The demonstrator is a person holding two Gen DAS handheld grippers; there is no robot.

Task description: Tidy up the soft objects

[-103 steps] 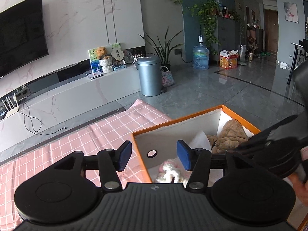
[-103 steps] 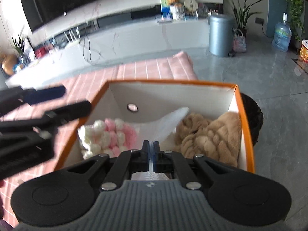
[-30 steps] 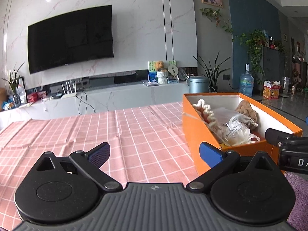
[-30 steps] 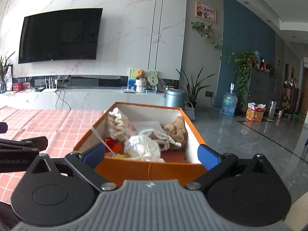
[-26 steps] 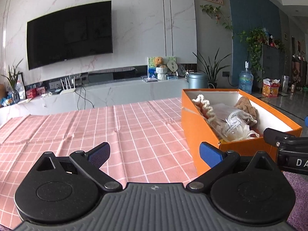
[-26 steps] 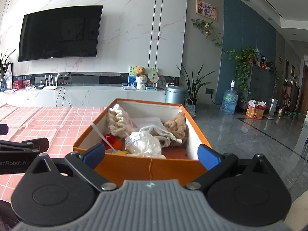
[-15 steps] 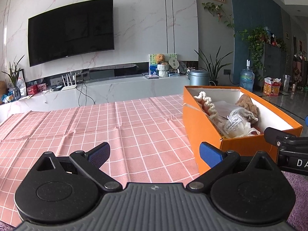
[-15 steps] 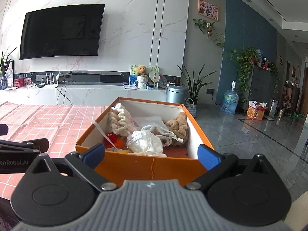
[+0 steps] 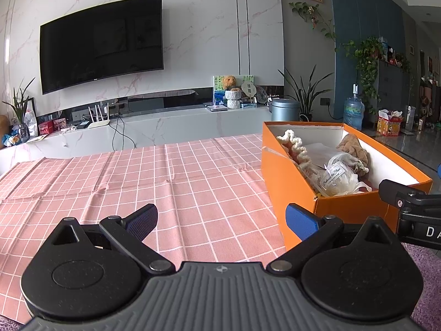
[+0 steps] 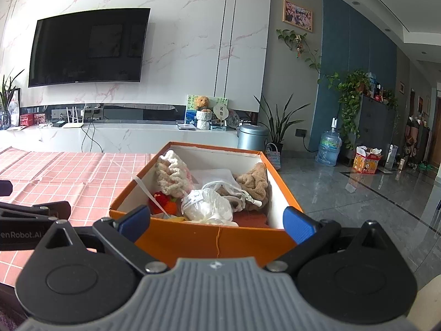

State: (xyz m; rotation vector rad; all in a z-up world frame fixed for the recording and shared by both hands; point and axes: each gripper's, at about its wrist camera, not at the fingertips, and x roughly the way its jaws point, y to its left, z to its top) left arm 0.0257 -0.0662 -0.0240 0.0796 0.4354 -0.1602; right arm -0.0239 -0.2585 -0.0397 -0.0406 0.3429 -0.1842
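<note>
An orange box stands on the pink checked tablecloth; it also shows in the left wrist view. Inside lie a cream knitted piece, a brown plush, a white bagged item and a red-orange soft toy. My right gripper is open and empty just before the box's near wall. My left gripper is open and empty over the cloth, left of the box.
A TV hangs above a white marble console. A grey bin, plants and a water bottle stand on the tiled floor to the right. A purple rug lies below the table edge.
Both grippers have drawn back slightly from the box and stayed open. Longer ago the right gripper was shut above the box and has since opened.
</note>
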